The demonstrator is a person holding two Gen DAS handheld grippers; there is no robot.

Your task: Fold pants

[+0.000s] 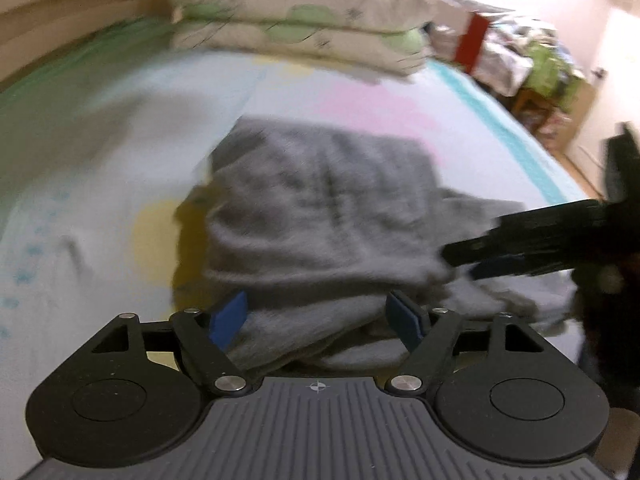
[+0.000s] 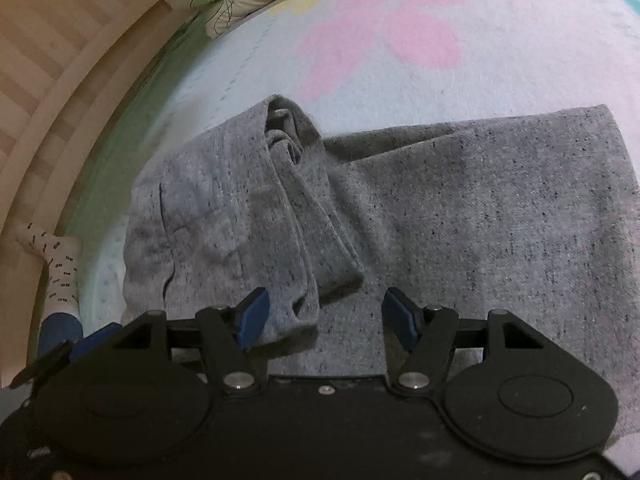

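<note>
Both grippers (image 1: 316,320) (image 2: 324,320) spread wide, grey speckled pants (image 2: 460,220) folded, rumpled on bedsheet (image 2: 400,40)

Bed with pale sheet (image 2: 240,76), pink and yellow blotches, teal edge stripe. On it: folded speckled grey knit pants (image 2: 480,216); two stacked cream-and-green patterned pillows (image 1: 296,28) at far end.
</note>
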